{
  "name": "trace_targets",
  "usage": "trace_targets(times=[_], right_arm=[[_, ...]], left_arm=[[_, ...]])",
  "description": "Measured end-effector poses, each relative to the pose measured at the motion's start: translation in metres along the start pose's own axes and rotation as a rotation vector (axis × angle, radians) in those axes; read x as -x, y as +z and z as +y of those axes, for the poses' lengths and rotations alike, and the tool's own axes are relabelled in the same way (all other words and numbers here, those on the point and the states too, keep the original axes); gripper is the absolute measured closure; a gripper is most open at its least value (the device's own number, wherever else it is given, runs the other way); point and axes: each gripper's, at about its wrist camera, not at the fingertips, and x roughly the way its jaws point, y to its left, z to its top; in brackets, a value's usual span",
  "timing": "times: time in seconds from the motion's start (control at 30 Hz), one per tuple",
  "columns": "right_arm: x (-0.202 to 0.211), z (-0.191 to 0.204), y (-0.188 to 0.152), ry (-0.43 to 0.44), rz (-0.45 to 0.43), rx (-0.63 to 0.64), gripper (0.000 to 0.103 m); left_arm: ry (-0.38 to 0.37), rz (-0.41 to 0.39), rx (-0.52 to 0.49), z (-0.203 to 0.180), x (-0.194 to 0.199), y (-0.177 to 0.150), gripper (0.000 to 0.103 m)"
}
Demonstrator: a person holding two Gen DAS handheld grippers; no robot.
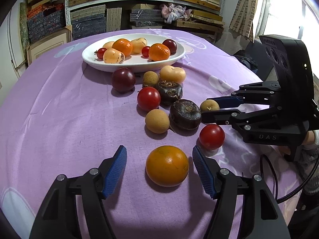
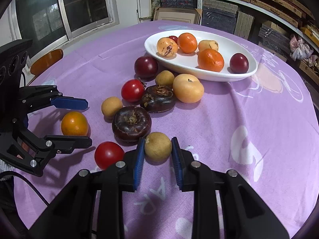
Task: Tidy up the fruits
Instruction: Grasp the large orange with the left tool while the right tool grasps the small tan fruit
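A small orange (image 1: 167, 166) lies on the purple cloth between the blue pads of my left gripper (image 1: 159, 149), which stands open; a gap shows on both sides of the fruit. From the right wrist view the same left gripper (image 2: 88, 122) straddles the orange (image 2: 74, 123). My right gripper (image 2: 158, 139) is shut on a tan longan (image 2: 158, 146) resting on the cloth, both pads against its sides. In the left wrist view that right gripper (image 1: 205, 109) reaches in from the right around the longan (image 1: 209, 106). A white oval plate (image 1: 135, 67) at the back holds several fruits.
Loose fruit lies between the grippers and the plate: two dark water chestnuts (image 2: 131, 123), red tomatoes (image 2: 109, 155), a plum (image 2: 146, 66), more longans and a pale yellow fruit (image 2: 188, 88). Shelves of boxes stand behind the table; a window is at the side.
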Motion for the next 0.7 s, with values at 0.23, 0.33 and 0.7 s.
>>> trace_targets(times=[0.23, 0.33, 0.7], right_arm=[[0.0004, 0.0001, 0.0002, -0.001, 0.000, 0.001, 0.077], [0.0004, 0.0002, 0.0001, -0.001, 0.000, 0.000, 0.077], [0.0006, 0.0004, 0.0005, -0.004, 0.000, 0.003, 0.077]], left_arm=[[0.022, 0.014, -0.010, -0.0035, -0.0020, -0.0009, 0.041], [0.036, 0.015, -0.012, -0.0039, -0.0027, -0.0005, 0.043], [0.122, 0.014, -0.009, -0.0058, -0.0019, -0.0015, 0.063]])
